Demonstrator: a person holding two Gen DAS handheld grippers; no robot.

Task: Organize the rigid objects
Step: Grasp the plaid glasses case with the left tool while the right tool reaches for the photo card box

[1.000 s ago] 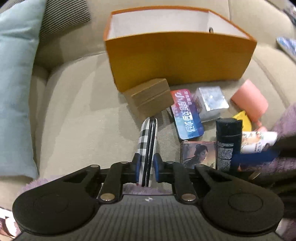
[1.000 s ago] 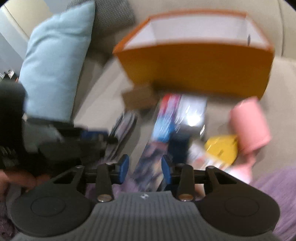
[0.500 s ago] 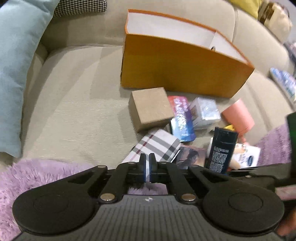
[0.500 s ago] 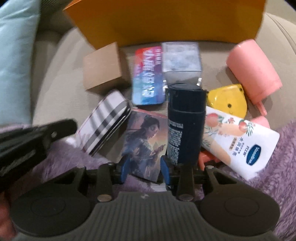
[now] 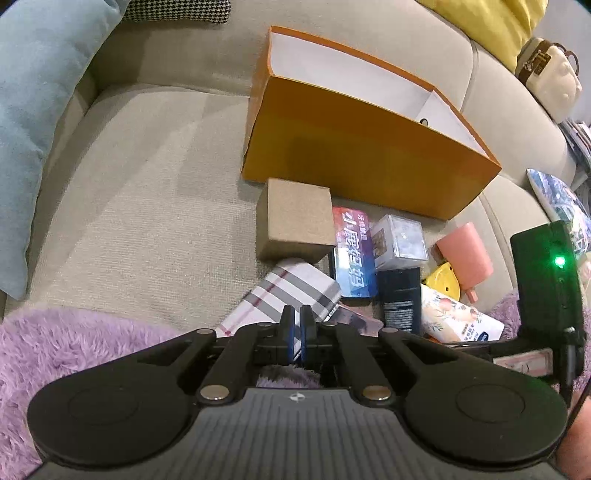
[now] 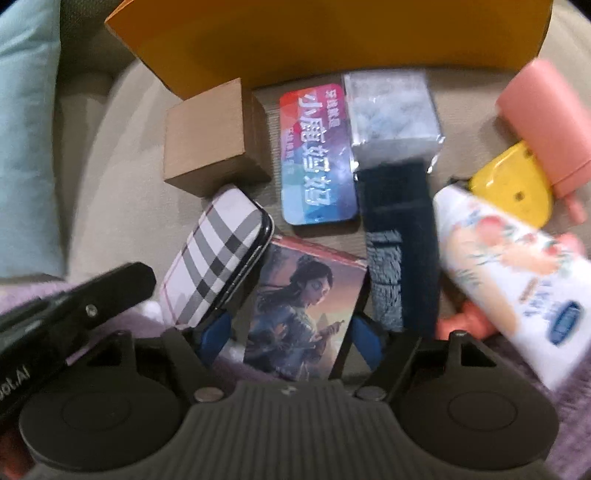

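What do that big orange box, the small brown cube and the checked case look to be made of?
The orange box looks like stiff matte card: thin flat walls, white inside. The brown cube seems kraft cardboard, or maybe wood: dull tan faces, sharp edges. The checked case looks like printed tin or hard plastic: smooth plaid lid, rounded corners, dark rim seam.

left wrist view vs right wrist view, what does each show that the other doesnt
Only the left wrist view shows the orange paper bag's white open interior, a yellow cushion and the cream handbag. Only the right wrist view shows the whole illustrated card of a woman between the right gripper's open jaws. Both show the brown cardboard box and the plaid tin case.
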